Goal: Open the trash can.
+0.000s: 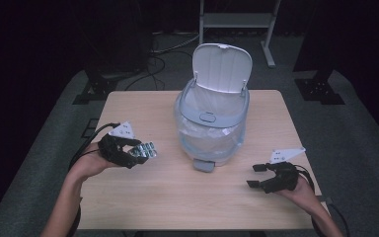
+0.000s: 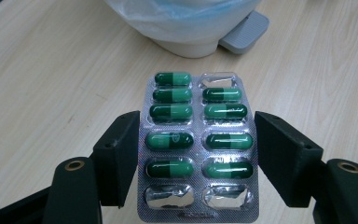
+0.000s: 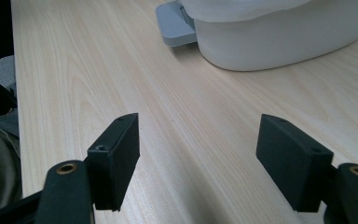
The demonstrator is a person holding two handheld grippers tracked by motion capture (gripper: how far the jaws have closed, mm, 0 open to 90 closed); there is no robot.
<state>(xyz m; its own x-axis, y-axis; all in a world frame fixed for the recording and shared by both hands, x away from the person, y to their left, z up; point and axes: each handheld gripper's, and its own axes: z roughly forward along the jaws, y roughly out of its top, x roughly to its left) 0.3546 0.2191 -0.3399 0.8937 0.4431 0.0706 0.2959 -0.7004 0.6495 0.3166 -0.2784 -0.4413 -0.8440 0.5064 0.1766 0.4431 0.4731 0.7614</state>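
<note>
From above, I see my left gripper (image 1: 137, 152) clamped on a silvery blister pack (image 1: 144, 150), held over the pale wooden table (image 1: 177, 197) left of the white pedal bin (image 1: 212, 118), whose ribbed lid stands up over a clear liner. My right gripper (image 1: 255, 175) sits at the table's right, jaws spread with nothing between them.

In the left gripper view, the matte black pads press both long edges of the foil pack (image 2: 198, 144); glossy green capsules fill most pockets, three are crushed empty.

In the right gripper view, I see bare woodgrain between the blocky jaws and the bin's grey ridged pedal (image 3: 175, 23) ahead.
</note>
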